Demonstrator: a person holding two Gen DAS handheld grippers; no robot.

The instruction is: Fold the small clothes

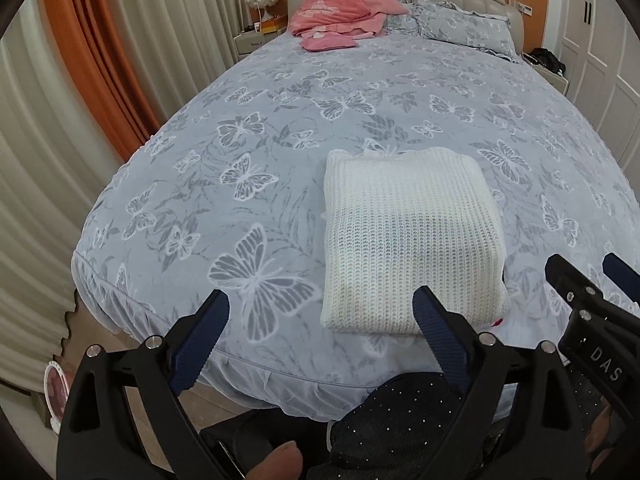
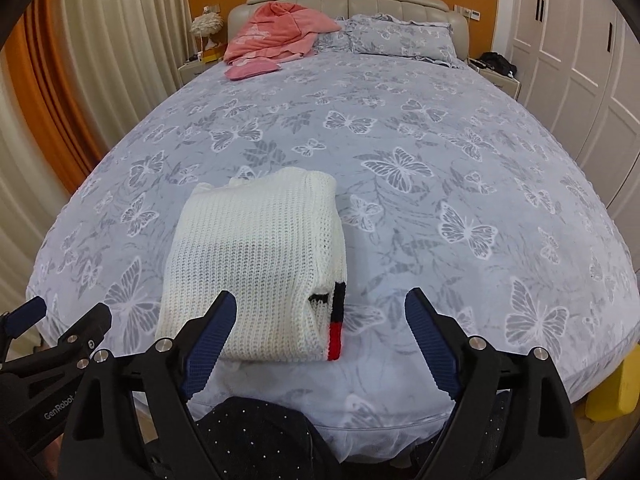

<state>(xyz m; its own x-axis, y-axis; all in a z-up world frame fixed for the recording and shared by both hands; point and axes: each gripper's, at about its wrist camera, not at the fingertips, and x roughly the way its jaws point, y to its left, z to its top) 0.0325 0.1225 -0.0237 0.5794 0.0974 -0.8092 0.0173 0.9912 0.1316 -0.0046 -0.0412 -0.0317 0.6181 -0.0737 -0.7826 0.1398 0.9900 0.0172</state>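
Lying folded on the bed (image 1: 280, 92), the white knit sweater (image 1: 412, 236) runs lengthwise away between left gripper (image 1: 324, 316) and right gripper (image 2: 320, 316), jaws open, empty

The folded sweater (image 1: 412, 240) lies on the bed (image 1: 280, 92) near its foot edge, with loose clothes (image 1: 340, 10) and pillows (image 1: 460, 24) along the head edge.

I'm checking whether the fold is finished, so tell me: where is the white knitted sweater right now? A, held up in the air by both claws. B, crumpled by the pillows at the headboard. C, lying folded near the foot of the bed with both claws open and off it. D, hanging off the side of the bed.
C: the white knitted sweater lies folded flat on the butterfly-print bedspread, both claws open, clear of it.
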